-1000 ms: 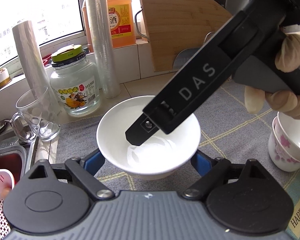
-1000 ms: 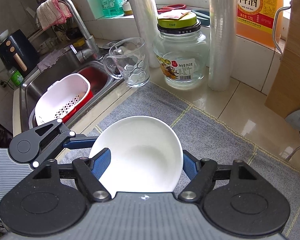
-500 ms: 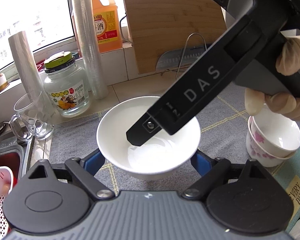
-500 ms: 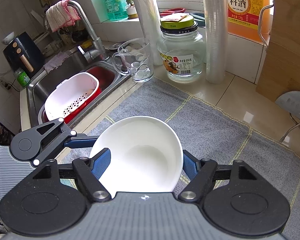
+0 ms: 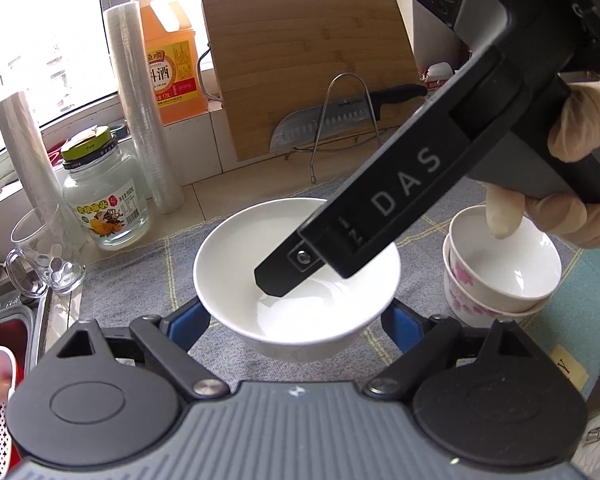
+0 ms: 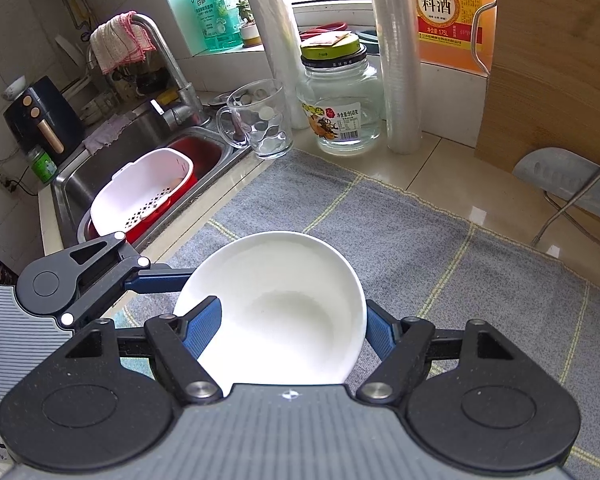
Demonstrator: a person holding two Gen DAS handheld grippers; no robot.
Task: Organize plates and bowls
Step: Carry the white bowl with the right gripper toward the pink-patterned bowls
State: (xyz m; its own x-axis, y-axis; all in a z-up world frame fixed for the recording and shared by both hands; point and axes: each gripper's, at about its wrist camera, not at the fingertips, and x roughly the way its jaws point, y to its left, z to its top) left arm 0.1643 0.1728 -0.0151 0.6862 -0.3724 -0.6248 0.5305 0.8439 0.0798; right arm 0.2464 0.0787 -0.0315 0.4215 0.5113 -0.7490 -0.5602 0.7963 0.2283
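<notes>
A plain white bowl [image 5: 236, 264] hangs a little above the grey mat [image 5: 132, 280], held by both grippers. My left gripper [image 5: 296, 316] is shut on it, one blue finger on each side of its wall. In the right wrist view the same bowl [image 6: 292, 300] fills my right gripper [image 6: 290, 316], which is shut on it, with the left pad lying inside the rim and the right pad outside. That gripper's black finger [image 5: 372, 208] slants down into the bowl. Two stacked floral bowls [image 5: 500, 276] stand on the mat just to the right, under a gloved hand [image 5: 580, 128].
A glass jar [image 5: 104, 200], a glass mug [image 5: 48, 248] and a tall sleeve of plastic cups [image 5: 144, 120] line the back left. A cutting board [image 5: 312, 68] and a knife on a wire rack [image 5: 324, 120] stand behind. The sink holds a white colander [image 6: 144, 196].
Both grippers have carried the white bowl to the right along the counter. The jar and mug have slid left in view, and the floral bowls have come closer.
</notes>
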